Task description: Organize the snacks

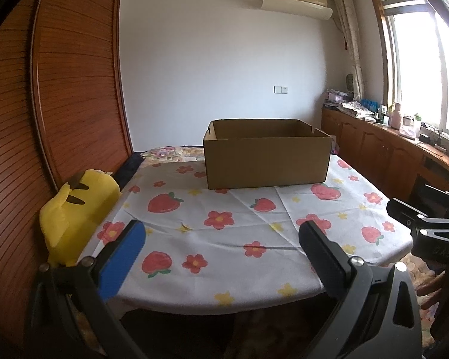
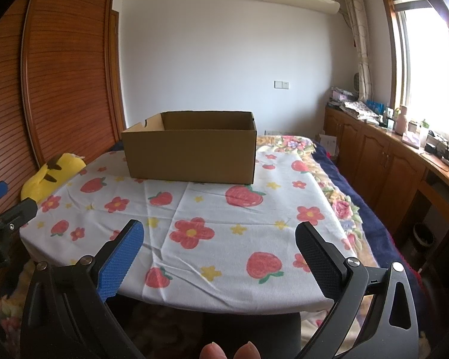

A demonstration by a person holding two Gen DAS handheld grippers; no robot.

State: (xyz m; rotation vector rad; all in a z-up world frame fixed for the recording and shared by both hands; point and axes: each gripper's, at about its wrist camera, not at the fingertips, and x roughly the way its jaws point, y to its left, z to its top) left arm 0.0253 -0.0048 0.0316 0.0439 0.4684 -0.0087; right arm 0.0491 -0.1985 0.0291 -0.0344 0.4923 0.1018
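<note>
An open brown cardboard box (image 1: 268, 157) (image 2: 191, 152) stands at the far side of a table under a white cloth printed with strawberries and flowers (image 1: 224, 218) (image 2: 212, 209). Its inside is hidden from both views. No snacks show anywhere. My left gripper (image 1: 221, 239) hovers over the near edge of the table, open, nothing between its blue and black fingers. My right gripper (image 2: 220, 239) hangs open over the near edge too, also with nothing in it. Part of the right gripper (image 1: 425, 224) shows at the right of the left wrist view.
A yellow plush toy (image 1: 74, 212) (image 2: 52, 176) leans at the table's left edge beside a wooden wardrobe (image 1: 60, 89). A bed with a floral cover (image 2: 344, 203) lies right of the table. Wooden cabinets (image 2: 389, 161) with clutter run under the window. Fingertips of a person (image 2: 224, 351) show at the bottom.
</note>
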